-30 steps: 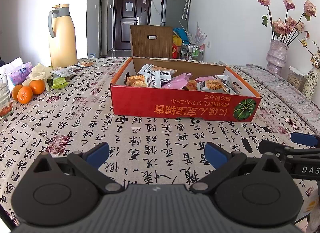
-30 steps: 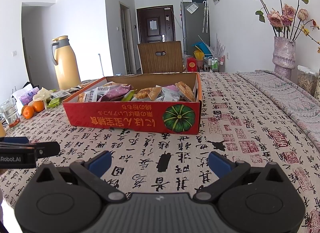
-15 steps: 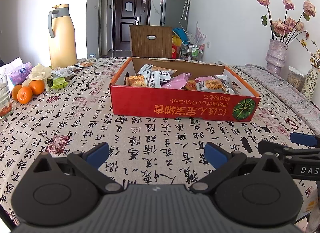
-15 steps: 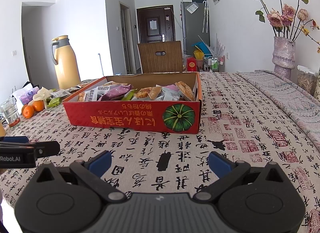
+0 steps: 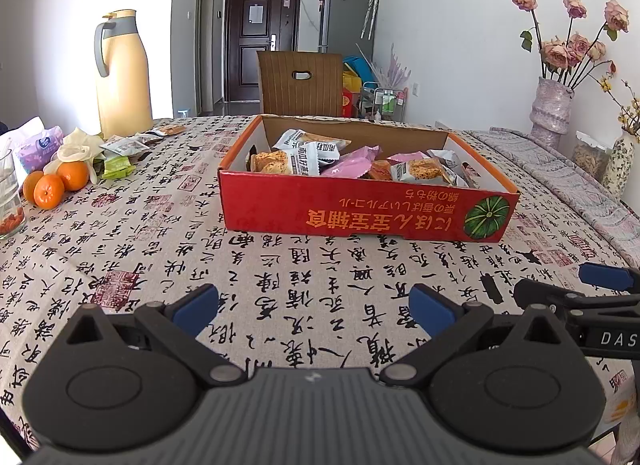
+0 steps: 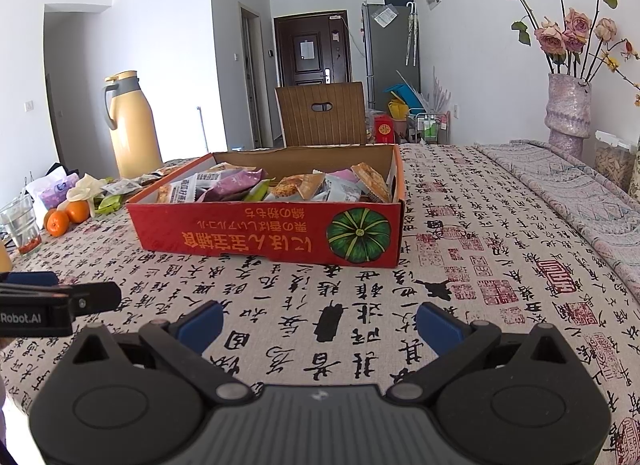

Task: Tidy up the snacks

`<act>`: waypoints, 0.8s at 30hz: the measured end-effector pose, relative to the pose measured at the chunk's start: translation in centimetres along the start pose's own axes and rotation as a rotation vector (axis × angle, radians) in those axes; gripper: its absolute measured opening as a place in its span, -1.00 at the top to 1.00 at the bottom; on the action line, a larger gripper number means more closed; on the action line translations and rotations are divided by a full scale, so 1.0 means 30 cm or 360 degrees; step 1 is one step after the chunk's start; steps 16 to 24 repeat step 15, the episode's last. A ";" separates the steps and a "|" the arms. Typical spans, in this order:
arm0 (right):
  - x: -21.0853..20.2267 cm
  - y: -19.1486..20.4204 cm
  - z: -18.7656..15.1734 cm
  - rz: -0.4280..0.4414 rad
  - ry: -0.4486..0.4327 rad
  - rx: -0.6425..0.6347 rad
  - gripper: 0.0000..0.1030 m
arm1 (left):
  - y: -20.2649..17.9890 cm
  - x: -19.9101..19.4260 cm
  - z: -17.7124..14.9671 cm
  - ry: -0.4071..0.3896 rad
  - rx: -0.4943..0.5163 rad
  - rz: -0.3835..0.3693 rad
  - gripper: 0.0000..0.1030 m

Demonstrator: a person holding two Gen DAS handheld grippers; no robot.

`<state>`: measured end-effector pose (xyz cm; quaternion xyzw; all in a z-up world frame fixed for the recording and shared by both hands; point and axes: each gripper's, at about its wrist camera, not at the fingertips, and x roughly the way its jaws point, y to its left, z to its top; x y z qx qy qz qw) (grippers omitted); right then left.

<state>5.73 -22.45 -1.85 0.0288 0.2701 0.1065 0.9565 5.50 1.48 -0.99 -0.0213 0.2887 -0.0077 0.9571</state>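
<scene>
Right now I'm scanning the table from the left: a glass is sitting at the far edge, oranges beside it, and a few loose snack packets are lying near the yellow thermos, well apart from the red box. My left gripper is hovering over the tablecloth with its jaws spread and nothing between them. The box is sitting mid-table ahead of both grippers, already heaped with wrapped snacks. My right gripper is likewise hanging wide apart and empty. I'm judging the loose packets as the remaining work. Reaching for them, I'm risking clipping the glass or rolling the oranges, and the thin crinkly wrappers may be slipping from a flat pinch.
</scene>
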 end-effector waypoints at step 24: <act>0.001 0.001 0.000 0.0000 0.0003 0.0001 -1.00 | 0.001 0.000 0.004 -0.0012 0.0019 -0.0012 -1.00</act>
